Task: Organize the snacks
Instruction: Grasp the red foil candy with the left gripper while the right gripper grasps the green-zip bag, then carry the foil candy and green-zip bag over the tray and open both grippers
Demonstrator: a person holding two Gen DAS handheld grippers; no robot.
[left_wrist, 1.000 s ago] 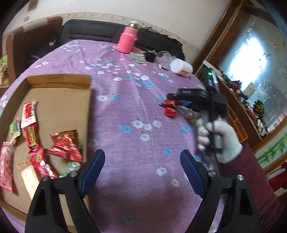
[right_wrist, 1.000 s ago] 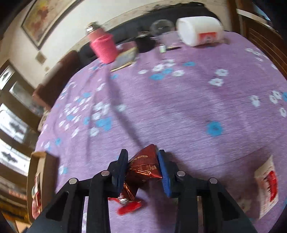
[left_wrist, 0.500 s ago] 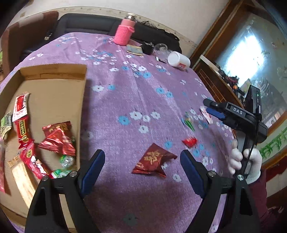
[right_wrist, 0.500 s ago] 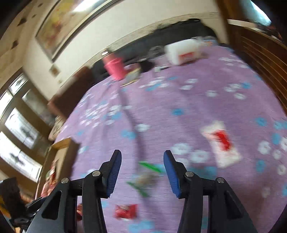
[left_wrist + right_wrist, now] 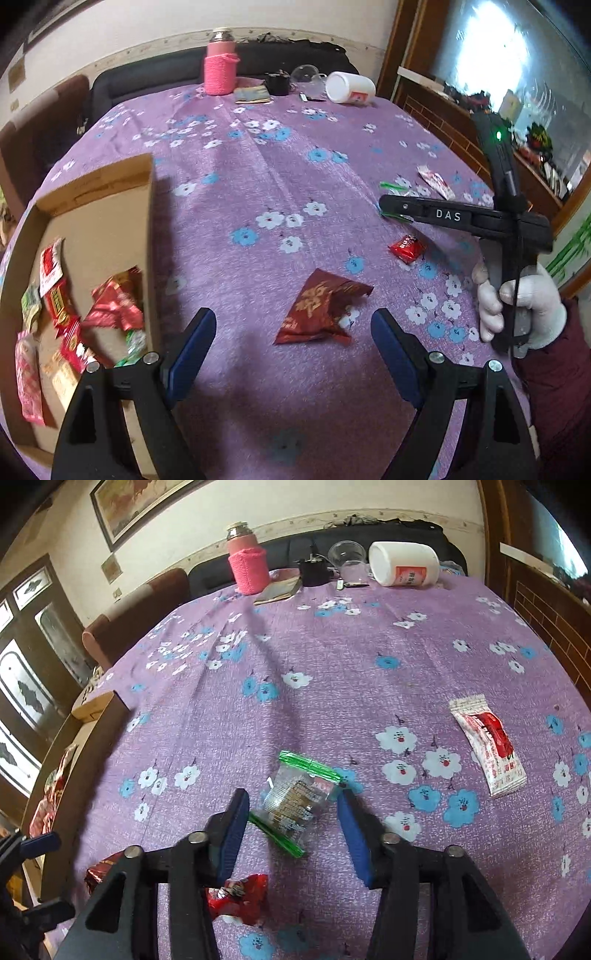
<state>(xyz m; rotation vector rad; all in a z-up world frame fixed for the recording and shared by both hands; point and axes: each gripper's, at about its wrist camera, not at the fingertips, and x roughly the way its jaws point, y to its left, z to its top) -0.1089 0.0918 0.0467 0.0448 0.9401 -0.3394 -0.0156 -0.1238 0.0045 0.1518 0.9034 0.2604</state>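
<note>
Four snack packets (image 5: 295,805) on the cloth, two claws (image 5: 291,345).

A home: sofa (image 5: 258,559), framed painting (image 5: 147,506), flowered tablecloth (image 5: 332,657).

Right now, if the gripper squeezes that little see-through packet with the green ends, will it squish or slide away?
The clear packet looks thin and crinkly, so it probably bends rather than staying stiff. It seems small and light, so one closing finger of the right gripper might nudge it across the purple tablecloth. The biscuit inside could crack.

wall (image 5: 177,520): cream | painting (image 5: 129,506): framed | sofa (image 5: 147,77): dark, possibly leather | window (image 5: 491,48): bright
</note>
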